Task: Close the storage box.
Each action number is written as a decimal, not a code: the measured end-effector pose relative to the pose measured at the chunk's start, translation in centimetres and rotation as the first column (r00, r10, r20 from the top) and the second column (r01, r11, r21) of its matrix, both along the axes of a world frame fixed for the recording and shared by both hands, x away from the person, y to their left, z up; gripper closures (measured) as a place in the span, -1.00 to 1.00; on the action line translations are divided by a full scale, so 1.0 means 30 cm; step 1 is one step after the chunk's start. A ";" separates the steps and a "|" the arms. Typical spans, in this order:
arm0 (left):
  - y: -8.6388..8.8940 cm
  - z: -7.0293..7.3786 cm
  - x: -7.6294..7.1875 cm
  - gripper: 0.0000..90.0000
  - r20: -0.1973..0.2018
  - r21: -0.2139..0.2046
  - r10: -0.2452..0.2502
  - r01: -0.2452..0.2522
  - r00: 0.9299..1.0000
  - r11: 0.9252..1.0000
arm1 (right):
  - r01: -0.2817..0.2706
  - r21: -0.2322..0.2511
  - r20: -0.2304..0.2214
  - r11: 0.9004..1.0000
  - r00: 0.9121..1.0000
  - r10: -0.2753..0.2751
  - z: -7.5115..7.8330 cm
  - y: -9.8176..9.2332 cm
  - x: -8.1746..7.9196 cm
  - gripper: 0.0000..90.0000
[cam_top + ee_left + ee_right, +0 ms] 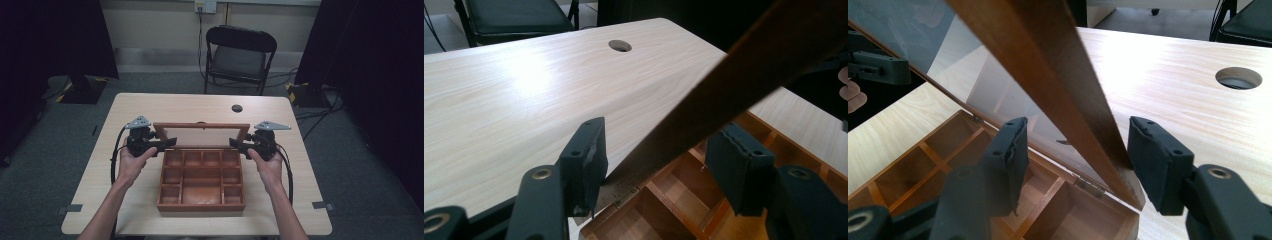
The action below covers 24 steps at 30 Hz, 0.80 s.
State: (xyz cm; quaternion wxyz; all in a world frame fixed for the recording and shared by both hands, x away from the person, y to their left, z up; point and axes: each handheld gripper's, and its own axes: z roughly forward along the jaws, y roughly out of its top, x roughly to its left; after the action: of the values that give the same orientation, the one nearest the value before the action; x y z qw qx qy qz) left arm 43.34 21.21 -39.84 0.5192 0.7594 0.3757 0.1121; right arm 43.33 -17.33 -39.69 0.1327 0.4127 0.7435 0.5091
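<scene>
Left gripper (167, 143): jaws stand narrowly apart, astride the left side rail of the raised lid (201, 126); neither pad visibly presses it. The wooden box (201, 202) lies beneath the jaws. Right gripper (235, 144): jaws likewise slightly parted around the lid's right rail, with gaps visible on both sides.

A pale wooden table (150, 107) carries 1 open compartmented wooden box (201, 202), seemingly nothing else.
</scene>
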 end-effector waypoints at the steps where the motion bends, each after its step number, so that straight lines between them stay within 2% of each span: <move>1: 0.001 0.000 -0.003 -0.08 -0.001 0.000 -0.003 0.003 1.000 1.000 | 0.003 0.002 0.001 1.000 1.000 -0.003 -0.002 -0.001 -0.003 -0.08; 4: -0.001 -0.001 -0.017 -0.11 -0.003 -0.009 -0.006 0.006 1.000 1.000 | -0.003 0.004 -0.006 1.000 1.000 0.003 -0.006 -0.005 -0.017 -0.12; 9: 0.000 -0.004 -0.034 -0.12 0.002 0.010 -0.014 0.014 1.000 1.000 | -0.008 -0.012 -0.005 1.000 1.000 0.008 -0.006 -0.005 -0.030 -0.13; 13: 0.000 -0.007 -0.043 -0.14 -0.003 0.005 -0.015 0.015 1.000 1.000 | -0.004 -0.022 -0.001 1.000 1.000 0.004 -0.007 -0.004 -0.045 -0.15; 16: -0.005 -0.007 -0.060 -0.16 0.006 0.026 -0.007 0.007 1.000 1.000 | -0.006 -0.035 0.002 0.999 1.000 0.006 -0.007 -0.004 -0.056 -0.15; 22: -0.004 -0.010 -0.071 -0.19 0.010 0.013 -0.006 0.006 1.000 1.000 | -0.011 -0.042 0.016 0.999 1.000 0.011 -0.012 -0.003 -0.070 -0.15; 24: -0.004 -0.011 -0.072 -0.20 0.009 0.017 -0.012 0.012 1.000 1.000 | -0.003 -0.042 0.016 0.999 1.000 0.003 -0.015 -0.003 -0.074 -0.22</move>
State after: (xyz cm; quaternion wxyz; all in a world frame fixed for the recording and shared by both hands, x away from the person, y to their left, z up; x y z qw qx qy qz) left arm 41.17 21.10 -40.16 0.5150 0.7655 0.3679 0.1157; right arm 41.12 -17.43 -40.14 0.1467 0.4045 0.7537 0.4968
